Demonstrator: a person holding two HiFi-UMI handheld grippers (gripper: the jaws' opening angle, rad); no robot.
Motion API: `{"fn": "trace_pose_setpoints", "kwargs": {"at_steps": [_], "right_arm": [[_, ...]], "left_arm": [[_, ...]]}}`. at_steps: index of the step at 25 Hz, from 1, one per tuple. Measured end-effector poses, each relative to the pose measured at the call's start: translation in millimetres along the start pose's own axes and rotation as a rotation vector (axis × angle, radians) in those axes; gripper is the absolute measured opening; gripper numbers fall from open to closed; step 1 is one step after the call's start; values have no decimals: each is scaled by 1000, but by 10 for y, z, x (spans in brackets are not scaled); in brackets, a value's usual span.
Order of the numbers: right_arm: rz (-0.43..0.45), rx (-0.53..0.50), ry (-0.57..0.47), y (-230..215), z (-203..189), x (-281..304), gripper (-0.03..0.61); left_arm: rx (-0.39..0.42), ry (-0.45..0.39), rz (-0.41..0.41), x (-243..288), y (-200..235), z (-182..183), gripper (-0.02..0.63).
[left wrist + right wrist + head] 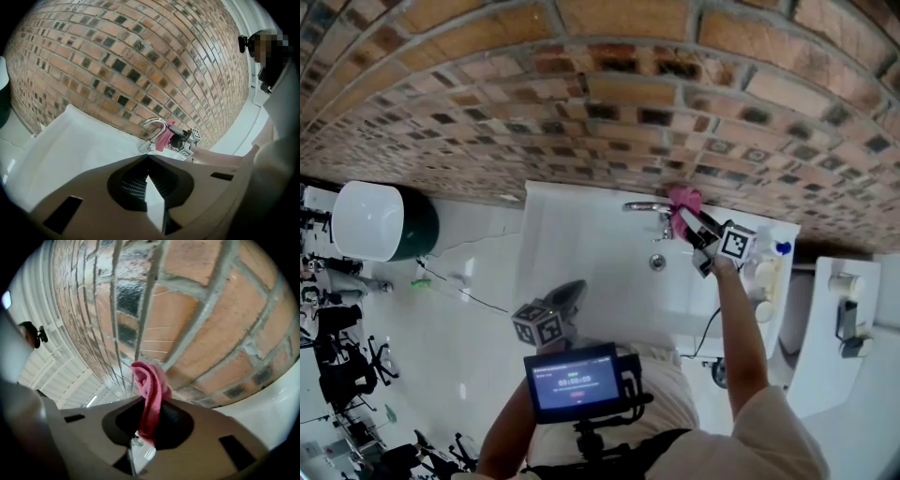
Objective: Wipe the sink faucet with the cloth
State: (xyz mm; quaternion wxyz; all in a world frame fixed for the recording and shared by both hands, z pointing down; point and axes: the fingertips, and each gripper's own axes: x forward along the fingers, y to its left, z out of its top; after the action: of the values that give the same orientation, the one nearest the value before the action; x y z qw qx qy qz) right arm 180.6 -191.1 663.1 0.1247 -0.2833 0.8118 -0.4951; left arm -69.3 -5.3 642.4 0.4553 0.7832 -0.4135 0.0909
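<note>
Head view: white sink set against a brick wall. Chrome faucet at the sink's rear edge.

Right tongs: raised to the faucet and closed on a pink cloth. The cloth bunches just beside the faucet's base end, close to the wall; contact with the metal cannot be told. In the right gripper view the cloth stands up from between the clamped jaws of the right tongs.

Left tongs: held low over the sink's near side, well apart from the faucet. In the left gripper view the tips of the left tongs meet with nothing between them.

Chest-mounted screen, lit.
</note>
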Motion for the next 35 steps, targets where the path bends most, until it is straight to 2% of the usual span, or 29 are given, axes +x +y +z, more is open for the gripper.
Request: {"fn": "trace_pose_setpoints", "kwargs": {"at_steps": [3,8,11,15,22,30,35], "right_arm": [[3,-118,37,361,61,124,61],[-74,-298,160,792,-25,473,61],[-178,-383,224,888,-117,698,61],[-362,-525,265,969,-232,924,60],[-594,-803,263,986,-482,1225,61],[-740,-926,262,829,-678,1465,60],[-759,-927,294,706,-841,1599,60]], "left_arm": [[9,4,-16,19,-11,33,-7],[11,9,-26,-25,45,34,-8],[8,3,-29,-82,106,60,-8],[4,-3,-32,-175,220,95,-8],[10,7,-55,-260,319,120,-8],[1,12,-39,-429,572,171,-8],[-5,12,-35,-496,699,210,-8]]}}
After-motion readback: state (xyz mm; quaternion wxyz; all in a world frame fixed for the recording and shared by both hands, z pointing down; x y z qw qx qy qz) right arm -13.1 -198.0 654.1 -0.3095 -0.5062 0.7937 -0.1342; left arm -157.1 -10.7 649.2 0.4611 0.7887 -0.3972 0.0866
